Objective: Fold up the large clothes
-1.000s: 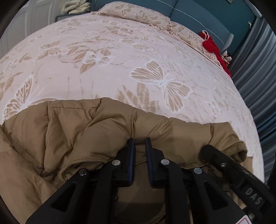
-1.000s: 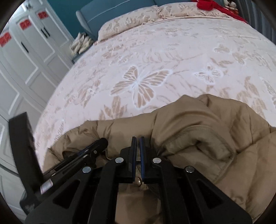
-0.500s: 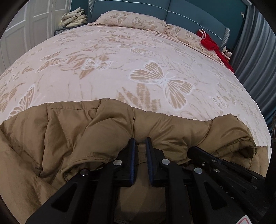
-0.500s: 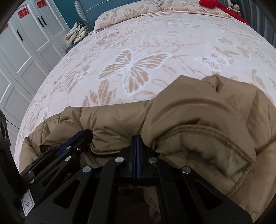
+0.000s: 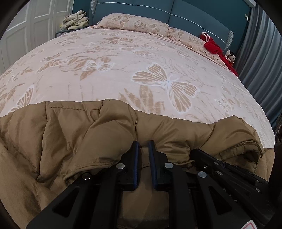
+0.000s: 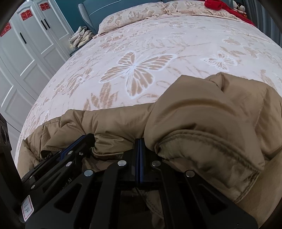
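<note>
A tan padded coat [image 5: 74,133] lies bunched along the near edge of the bed [image 5: 109,74], on a pink cover printed with butterflies. Off the bed's far left corner a pile of folded cloth [image 5: 75,22] sits on a stand, in front of white cupboard doors [image 6: 26,51]. Two pillows [image 5: 134,23] line the far edge against a teal headboard [image 5: 193,15].

The left tongs [image 5: 142,146] stand narrowly parted with a fold of the coat running between their blue pads; they grip that fold. In the left view the coat's quilted body heaps up to the left of them, and its hemmed edge curls over at the right.

The right tongs [image 6: 139,142] are fully closed, pads pressed together, their tips tucked under a thick seamed roll of the coat; whether any cloth is pinched between them I cannot tell. In the right view the left tongs show at lower left, just beside them.

Red cloth [image 5: 216,51] lies at the bed's far right corner, by grey curtains [image 5: 260,58].
</note>
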`<state>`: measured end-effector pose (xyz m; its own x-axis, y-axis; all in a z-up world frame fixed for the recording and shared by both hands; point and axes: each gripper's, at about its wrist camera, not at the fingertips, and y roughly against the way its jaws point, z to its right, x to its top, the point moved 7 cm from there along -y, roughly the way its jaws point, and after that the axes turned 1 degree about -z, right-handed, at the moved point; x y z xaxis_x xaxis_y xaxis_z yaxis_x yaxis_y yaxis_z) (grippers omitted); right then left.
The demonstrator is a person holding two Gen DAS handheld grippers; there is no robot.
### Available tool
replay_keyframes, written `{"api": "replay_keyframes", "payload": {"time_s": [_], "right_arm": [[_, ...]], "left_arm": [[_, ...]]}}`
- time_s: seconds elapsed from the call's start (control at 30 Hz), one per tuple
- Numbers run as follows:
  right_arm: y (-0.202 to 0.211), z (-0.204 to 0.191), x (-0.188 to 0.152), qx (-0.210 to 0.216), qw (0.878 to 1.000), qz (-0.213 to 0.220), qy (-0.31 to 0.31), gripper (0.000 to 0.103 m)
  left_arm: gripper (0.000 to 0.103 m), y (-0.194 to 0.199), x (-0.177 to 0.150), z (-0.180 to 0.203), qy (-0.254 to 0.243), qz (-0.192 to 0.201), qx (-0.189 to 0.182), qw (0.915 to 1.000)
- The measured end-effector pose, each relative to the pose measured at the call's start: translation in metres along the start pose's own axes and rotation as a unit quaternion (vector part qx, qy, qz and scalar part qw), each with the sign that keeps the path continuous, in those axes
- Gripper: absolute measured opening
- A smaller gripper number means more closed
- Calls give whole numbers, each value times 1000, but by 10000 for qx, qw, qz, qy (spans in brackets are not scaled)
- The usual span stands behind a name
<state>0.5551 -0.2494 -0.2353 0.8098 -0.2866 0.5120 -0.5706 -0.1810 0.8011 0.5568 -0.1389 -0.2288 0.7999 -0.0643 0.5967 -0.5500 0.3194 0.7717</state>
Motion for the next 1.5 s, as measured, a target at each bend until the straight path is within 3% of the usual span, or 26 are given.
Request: {"api": "replay_keyframes", "payload": {"time_s": [0.37, 0.5, 0.53, 0.6, 0.67, 0.73, 0.87, 0.97, 1.07, 1.17, 1.33, 1.5], "right_arm": [[2, 0, 2, 95, 9999, 117, -30, 0], [33, 0, 4, -136, 9999, 87, -16, 4], [59, 1, 2, -303, 9992, 254, 57, 9], [116, 5, -10, -133, 9986, 492, 129, 22], [173, 19, -31, -32, 9973, 726, 127, 55], [231, 44, -62, -121, 9951, 984, -16, 70], [325, 122, -150, -223, 9910, 985, -874, 74], [371, 179, -222, -414, 9815, 866, -1654, 74], [393, 217, -289, -516, 9694, 658, -2306, 75], [395, 226, -337, -628, 9649, 427, -2515, 75], [374, 210, -372, -339, 9619, 162, -2710, 76], [359, 181, -364, -206, 9672, 175, -2525, 76]], "left_arm": [[15, 2, 2, 2, -7, 88, 18, 10000], [16, 27, 4, -1, 147, -153, -16, 9998], [18, 43, 3, -4, 191, -183, -33, 9996], [49, 79, -6, -10, 297, -207, -179, 9992], [67, 124, -24, -22, 460, -150, -401, 9980], [76, 177, -57, -45, 597, -127, -510, 9968], [78, 251, -131, -97, 1023, -200, -389, 9938], [78, 288, -190, -135, 1691, -399, -391, 9840], [78, 307, -241, -167, 2231, -594, -238, 9727], [78, 311, -280, -181, 2589, -803, -141, 9625], [78, 318, -297, -170, 2333, -693, -82, 9699], [78, 315, -306, -143, 2265, -948, -362, 9687]]}}
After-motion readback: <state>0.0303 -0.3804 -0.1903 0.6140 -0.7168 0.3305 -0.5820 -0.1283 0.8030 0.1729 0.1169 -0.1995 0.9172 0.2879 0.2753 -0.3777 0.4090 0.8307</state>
